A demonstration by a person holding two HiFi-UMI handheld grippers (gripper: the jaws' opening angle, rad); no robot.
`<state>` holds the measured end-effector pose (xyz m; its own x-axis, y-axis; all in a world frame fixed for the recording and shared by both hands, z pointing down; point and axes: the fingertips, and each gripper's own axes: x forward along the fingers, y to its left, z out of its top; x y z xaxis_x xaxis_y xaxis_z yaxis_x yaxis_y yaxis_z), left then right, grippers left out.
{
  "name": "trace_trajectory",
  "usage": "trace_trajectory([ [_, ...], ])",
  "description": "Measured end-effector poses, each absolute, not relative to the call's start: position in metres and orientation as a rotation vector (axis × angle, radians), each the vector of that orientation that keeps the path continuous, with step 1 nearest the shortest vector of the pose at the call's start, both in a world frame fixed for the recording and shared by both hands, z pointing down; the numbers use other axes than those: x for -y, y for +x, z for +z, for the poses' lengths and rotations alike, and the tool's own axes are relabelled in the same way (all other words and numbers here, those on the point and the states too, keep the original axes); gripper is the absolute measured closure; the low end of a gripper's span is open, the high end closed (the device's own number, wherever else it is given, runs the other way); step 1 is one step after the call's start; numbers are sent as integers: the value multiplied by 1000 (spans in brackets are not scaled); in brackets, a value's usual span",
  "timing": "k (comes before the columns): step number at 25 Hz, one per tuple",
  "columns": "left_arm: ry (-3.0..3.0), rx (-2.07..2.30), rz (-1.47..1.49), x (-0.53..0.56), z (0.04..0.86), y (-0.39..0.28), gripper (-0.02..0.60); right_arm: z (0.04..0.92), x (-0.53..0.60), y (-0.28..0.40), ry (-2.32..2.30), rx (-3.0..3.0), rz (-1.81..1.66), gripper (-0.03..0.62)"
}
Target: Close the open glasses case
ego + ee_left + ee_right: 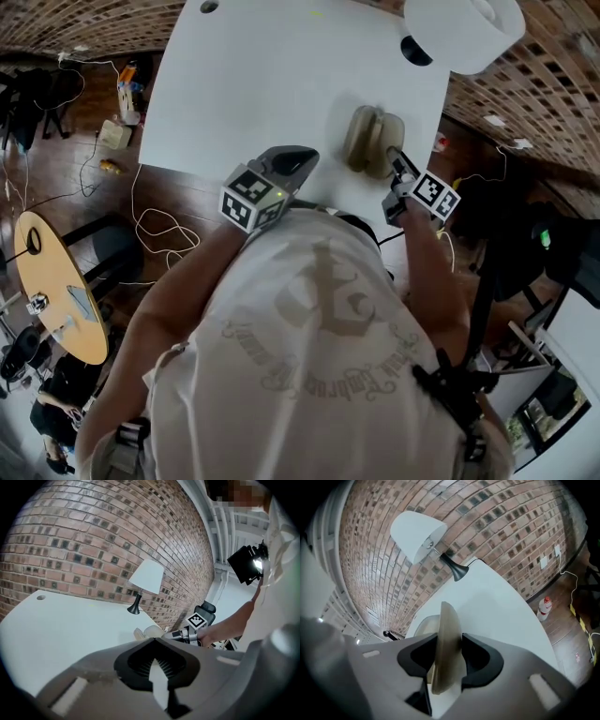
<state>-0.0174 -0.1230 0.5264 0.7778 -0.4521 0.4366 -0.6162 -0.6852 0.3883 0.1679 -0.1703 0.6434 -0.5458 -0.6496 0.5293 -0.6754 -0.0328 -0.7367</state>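
A beige glasses case (373, 141) lies open on the white table (253, 84), near its front right edge. My right gripper (394, 161) comes at it from the near side. In the right gripper view the case's raised lid (446, 634) stands edge-on between the two dark pads, which press on it from both sides, and the case's base (423, 623) shows behind to the left. My left gripper (292, 161) hovers over the table edge to the left of the case, apart from it. Its jaws (157, 667) stand a narrow gap apart with nothing between them. That view shows the case (149, 632) and the right gripper (180, 634) beyond.
A white-shaded lamp (464, 33) on a black foot stands behind the case at the table's far right. A cable hole (208, 7) marks the far left corner. On the floor are cables (164, 230), a round wooden table (56, 291) and a bottle (543, 607).
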Motion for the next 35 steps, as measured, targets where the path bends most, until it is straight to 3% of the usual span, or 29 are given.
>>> trace_trajectory([
  [9,2458,734,434,122,530,-9,574,628,171,178,1477,2184,1571,442],
  [21,2483,657,458,120,530,8,575,612,181,251,1588,2095,1207,442],
  [35,2463,670,442,121,529,-2,574,597,181,202,1365,1924,535,449],
])
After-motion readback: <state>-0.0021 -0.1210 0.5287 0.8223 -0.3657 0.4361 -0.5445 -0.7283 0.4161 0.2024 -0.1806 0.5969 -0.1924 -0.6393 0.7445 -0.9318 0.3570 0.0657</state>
